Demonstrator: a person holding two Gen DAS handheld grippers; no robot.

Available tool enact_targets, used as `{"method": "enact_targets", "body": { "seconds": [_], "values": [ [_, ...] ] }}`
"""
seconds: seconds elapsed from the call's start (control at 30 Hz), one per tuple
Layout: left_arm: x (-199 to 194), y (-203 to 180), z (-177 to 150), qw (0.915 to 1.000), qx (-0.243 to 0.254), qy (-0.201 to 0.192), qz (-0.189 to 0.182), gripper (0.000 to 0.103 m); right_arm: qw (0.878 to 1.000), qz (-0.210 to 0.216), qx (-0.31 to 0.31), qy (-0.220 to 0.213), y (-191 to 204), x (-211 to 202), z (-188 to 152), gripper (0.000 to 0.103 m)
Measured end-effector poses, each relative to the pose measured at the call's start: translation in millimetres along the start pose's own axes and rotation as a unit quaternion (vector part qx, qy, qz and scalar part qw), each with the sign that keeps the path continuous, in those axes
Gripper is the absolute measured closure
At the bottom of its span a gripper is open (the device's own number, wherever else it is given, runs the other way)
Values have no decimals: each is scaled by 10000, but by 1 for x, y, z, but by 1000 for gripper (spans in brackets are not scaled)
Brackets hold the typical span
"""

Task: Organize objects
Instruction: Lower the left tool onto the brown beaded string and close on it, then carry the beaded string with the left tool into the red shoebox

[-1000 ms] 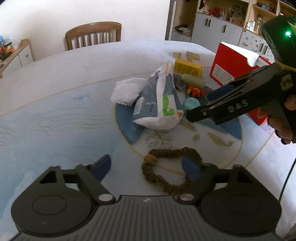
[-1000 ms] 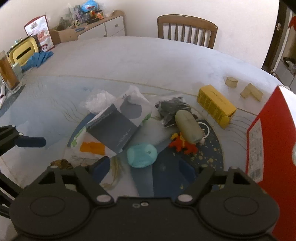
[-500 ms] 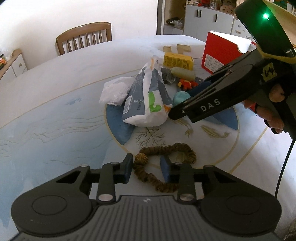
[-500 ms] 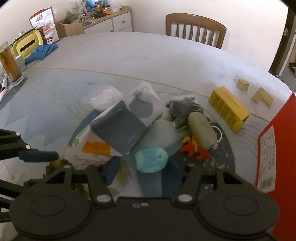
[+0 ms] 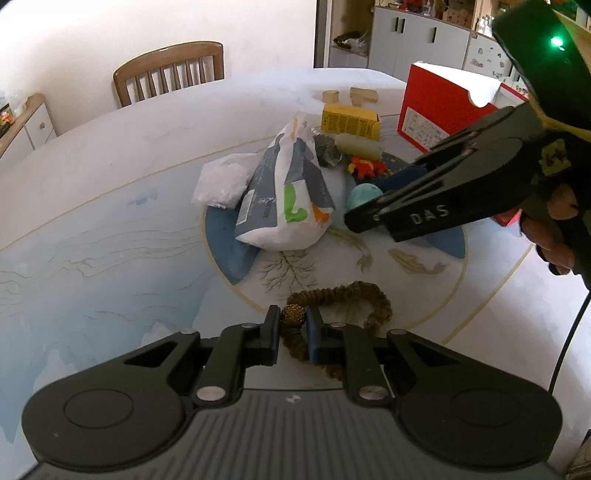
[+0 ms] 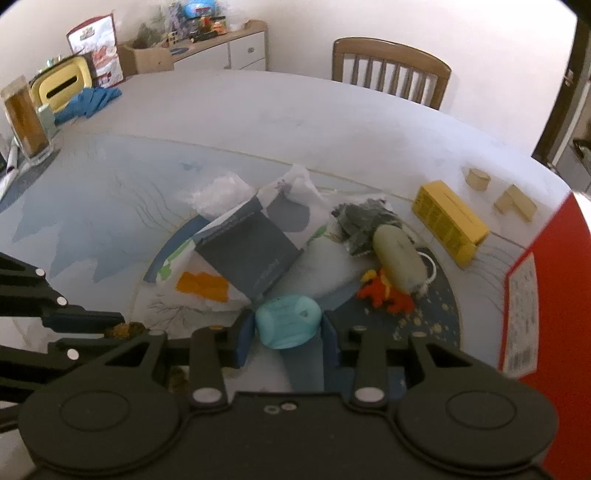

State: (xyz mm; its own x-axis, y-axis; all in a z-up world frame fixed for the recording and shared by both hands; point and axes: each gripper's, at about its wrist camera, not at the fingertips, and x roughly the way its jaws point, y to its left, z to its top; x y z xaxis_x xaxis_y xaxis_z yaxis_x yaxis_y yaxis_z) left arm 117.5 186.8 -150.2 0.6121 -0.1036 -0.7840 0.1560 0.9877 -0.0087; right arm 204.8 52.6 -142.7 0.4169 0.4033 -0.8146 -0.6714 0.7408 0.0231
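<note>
Brown bracelet [image 5: 334, 325] btwn left tongs [image 5: 292, 325], pinched.

Facing white wall [image 5: 92, 33], wooden chair [image 5: 168, 70] behind table [image 5: 110, 155]. White cabinets [image 5: 413, 33] to my right, low sideboard [image 6: 229, 48] left.

The right gripper [image 5: 384, 206] covers most of the teal object [image 5: 364, 195] in the left wrist view, and part of the red box [image 5: 439, 107]. That box [image 6: 554, 295] is cut off at the right edge of the right wrist view. The brown beaded loop [image 5: 343, 317] runs under the left gripper [image 5: 293, 332] at its near end. The print on the box label [image 6: 521, 314] is too blurred to read.
</note>
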Motion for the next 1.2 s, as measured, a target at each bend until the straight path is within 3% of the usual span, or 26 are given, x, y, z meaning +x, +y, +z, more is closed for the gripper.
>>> {"method": "enact_targets", "body": {
  "seconds": [0.57, 0.9, 1.2],
  "values": [
    [-45, -39, 46, 9985, 179, -394, -331, 89, 9980, 17, 462, -432, -46, -115, -21, 65],
    [-71, -77, 104, 9942, 357, -849, -549, 89, 9947, -263, 665, -741, -103, -161, -32, 65],
    [-64, -119, 150, 9908, 375, -1080, -719, 89, 9920, -595, 790, -784, -168, -185, -50, 65]
  ]
}}
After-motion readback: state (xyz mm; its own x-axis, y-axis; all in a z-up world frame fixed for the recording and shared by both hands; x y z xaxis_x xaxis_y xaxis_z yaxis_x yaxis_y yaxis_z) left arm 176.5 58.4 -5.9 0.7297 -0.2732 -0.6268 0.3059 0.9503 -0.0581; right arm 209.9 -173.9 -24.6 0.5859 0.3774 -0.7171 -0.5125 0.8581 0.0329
